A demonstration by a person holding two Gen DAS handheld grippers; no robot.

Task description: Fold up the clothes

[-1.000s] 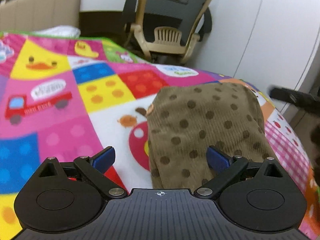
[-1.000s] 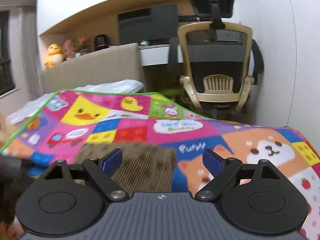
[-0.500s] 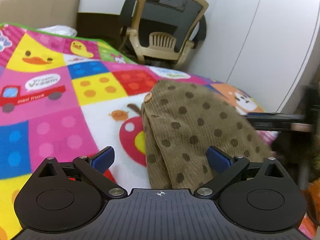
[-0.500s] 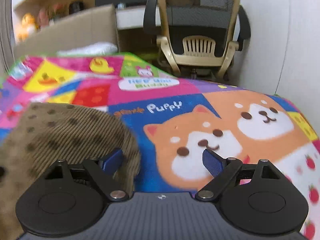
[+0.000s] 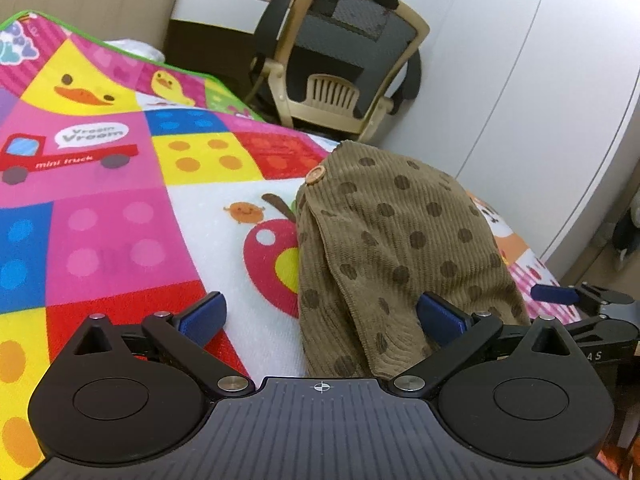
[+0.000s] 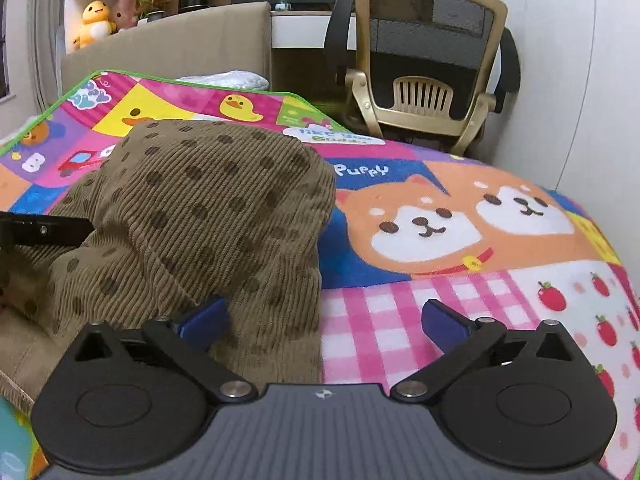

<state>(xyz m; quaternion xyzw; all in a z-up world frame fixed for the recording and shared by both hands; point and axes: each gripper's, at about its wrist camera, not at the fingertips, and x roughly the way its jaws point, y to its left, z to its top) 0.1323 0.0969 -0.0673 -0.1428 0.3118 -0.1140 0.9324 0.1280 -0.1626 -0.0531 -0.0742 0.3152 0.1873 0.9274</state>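
The left gripper (image 5: 320, 316) has its jaws spread wide, holding nothing, above the colourful play mat (image 5: 120, 208). The brown dotted corduroy garment (image 5: 384, 248) lies bunched on the mat, its near edge hidden behind that gripper's body. The right gripper (image 6: 324, 320) is likewise spread and empty, its left fingertip (image 6: 204, 320) against the cloth; contact is unclear. An office chair (image 6: 428, 52) stands far behind.

garment's (image 6: 208, 208) near hem hidden behind right gripper (image 6: 324, 320), chair (image 6: 432, 52) top cropped
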